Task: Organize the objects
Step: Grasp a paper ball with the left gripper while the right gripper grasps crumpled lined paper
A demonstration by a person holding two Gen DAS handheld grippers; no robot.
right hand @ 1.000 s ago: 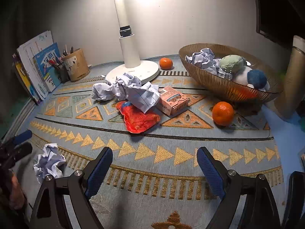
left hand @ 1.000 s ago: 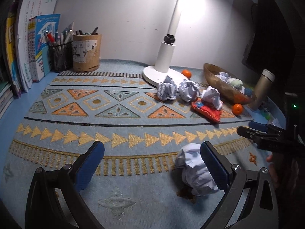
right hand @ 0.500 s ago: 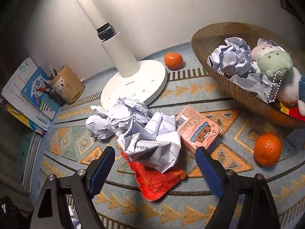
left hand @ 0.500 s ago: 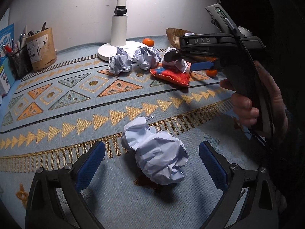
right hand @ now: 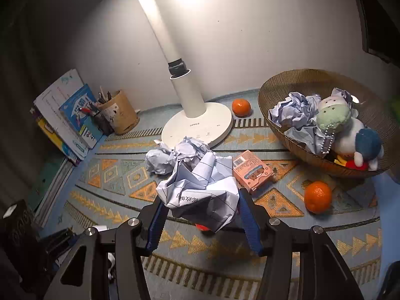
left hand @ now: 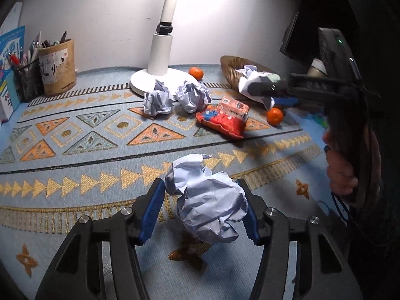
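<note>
My left gripper [left hand: 203,212] is shut on a crumpled paper ball [left hand: 207,200] and holds it a little above the patterned mat [left hand: 82,135]. My right gripper [right hand: 200,212] is shut on a crumpled lined paper [right hand: 200,187], lifted above the mat; it also shows in the left wrist view [left hand: 252,85], near the wicker bowl [left hand: 230,67]. Two more paper balls [left hand: 157,100] [left hand: 192,95] lie by the lamp base. The bowl [right hand: 300,80] holds crumpled papers [right hand: 295,115] and plush toys [right hand: 335,117].
A white desk lamp [right hand: 197,122] stands at the back. A pink box [right hand: 252,170], a red packet [left hand: 222,122] and oranges [right hand: 317,196] [right hand: 241,107] lie on the mat. A pen holder [left hand: 57,67] and books [right hand: 62,120] stand at the left.
Both grippers have closed: the left on the paper ball near the front, the right on the lined paper, which it lifted off the red packet toward the bowl.
</note>
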